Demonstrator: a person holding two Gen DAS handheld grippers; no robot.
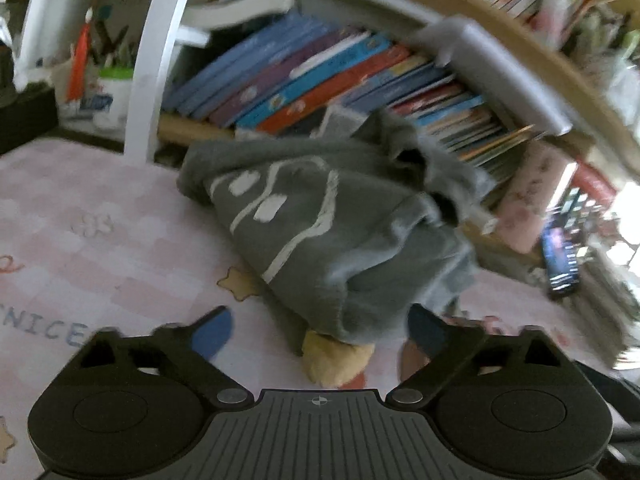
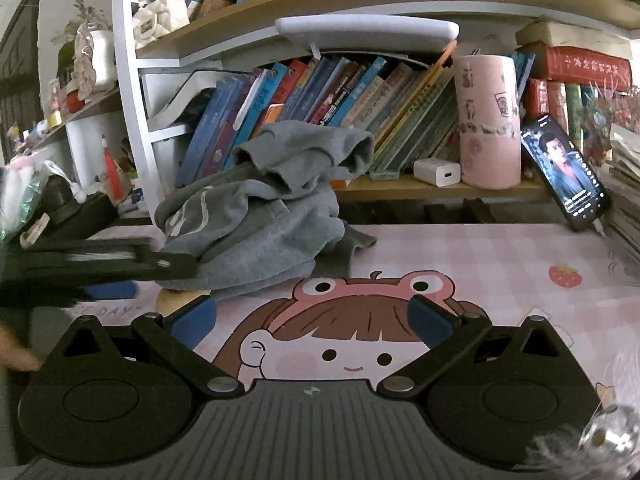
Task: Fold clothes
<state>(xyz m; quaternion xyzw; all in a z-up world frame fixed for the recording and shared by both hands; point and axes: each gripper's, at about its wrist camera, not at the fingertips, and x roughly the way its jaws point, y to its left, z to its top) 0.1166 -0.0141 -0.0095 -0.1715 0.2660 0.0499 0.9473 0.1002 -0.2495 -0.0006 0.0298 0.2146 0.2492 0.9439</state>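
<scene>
- Left gripper (image 1: 318, 330): its two blue-padded fingers (image 1: 214, 332) are sitting wide open, one on either side of the near hem of the garment. The right-hand pad is partly tucked under the cloth edge, so it looks like it's touching, but nothing is actually getting pinched. The whole left view is pretty blurry, so take the fine details loosely.
- Right gripper (image 2: 312, 318): fingers are also spread wide and holding nothing, hovering over the cartoon girl's face printed on the mat, off to the right of the clothing.
- The one task item, a crumpled grey sweatshirt with a white line drawing on it (image 2: 256, 216), is lying in a heap on the table (image 2: 500, 264), which is wearing a pink checked cartoon mat, towards the back-left, right up against the bookshelf (image 2: 360, 8).
- From the right camera you can see the left gripper's black arm reaching in from the left edge, with its tip at the bottom edge of the heap.
- Counting stuff: one sweatshirt, two grippers, one pink cylindrical tin (image 2: 490, 120), one white charger block (image 2: 438, 172), one smartphone with its screen lit (image 2: 566, 172) leaning at the right, and a row of books too packed to count.
</scene>
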